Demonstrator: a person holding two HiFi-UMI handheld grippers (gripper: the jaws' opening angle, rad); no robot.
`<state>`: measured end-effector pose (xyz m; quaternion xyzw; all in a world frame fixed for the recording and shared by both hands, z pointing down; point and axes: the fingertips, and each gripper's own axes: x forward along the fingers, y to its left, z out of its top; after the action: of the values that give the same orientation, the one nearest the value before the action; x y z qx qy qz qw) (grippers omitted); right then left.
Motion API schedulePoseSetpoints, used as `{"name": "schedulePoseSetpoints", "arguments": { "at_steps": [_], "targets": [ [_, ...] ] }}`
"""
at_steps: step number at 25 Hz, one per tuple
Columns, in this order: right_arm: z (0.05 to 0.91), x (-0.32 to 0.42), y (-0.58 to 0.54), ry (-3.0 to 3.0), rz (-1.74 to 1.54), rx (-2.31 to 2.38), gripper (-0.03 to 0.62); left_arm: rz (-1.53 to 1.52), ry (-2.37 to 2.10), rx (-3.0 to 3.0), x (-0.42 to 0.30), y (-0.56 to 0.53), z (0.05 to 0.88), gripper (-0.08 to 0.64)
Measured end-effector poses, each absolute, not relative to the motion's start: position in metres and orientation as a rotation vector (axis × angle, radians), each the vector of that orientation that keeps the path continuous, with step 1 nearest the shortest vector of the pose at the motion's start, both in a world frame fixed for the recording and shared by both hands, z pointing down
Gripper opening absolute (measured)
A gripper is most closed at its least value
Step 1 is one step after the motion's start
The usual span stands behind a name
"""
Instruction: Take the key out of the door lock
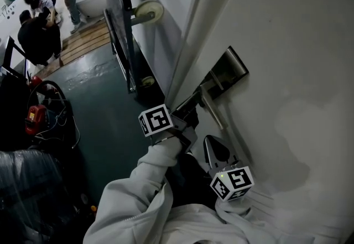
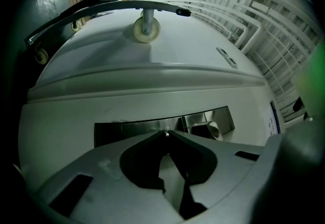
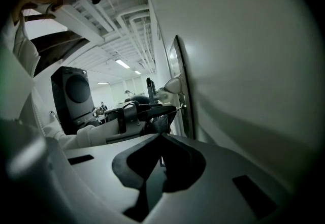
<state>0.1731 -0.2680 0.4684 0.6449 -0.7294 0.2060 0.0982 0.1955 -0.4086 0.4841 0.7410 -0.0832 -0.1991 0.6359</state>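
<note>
The steel lock plate [image 1: 235, 68] sits on the white door [image 1: 298, 43], with its lever handle [image 1: 213, 109] running down from it. In the left gripper view my left gripper [image 2: 165, 134] has its jaws closed together right at the lock plate [image 2: 127, 130], pinching a small metal key [image 2: 165, 133] whose tip just shows between them. In the head view my left gripper [image 1: 194, 97] reaches the plate from the left. My right gripper [image 1: 210, 140] hangs just below the handle, shut and holding nothing. The right gripper view shows the left gripper's fingers [image 3: 163, 110] against the plate [image 3: 179, 86].
A metal cart [image 1: 119, 27] with cream wheels [image 1: 148, 11] stands along the wall beyond the door. People [image 1: 41, 10] are at the far left on a wooden platform. Cables and a red device [image 1: 36, 115] lie on the dark green floor [image 1: 102, 115].
</note>
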Motion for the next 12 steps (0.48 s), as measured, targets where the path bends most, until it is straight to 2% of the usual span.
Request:
{"name": "schedulePoseSetpoints", "arguments": {
  "at_steps": [12],
  "targets": [
    [0.4703, 0.1691, -0.2704, -2.18, 0.63, 1.901, 0.052, -0.404, -0.164, 1.737, 0.1961, -0.4078, 0.4806, 0.029]
  ]
}}
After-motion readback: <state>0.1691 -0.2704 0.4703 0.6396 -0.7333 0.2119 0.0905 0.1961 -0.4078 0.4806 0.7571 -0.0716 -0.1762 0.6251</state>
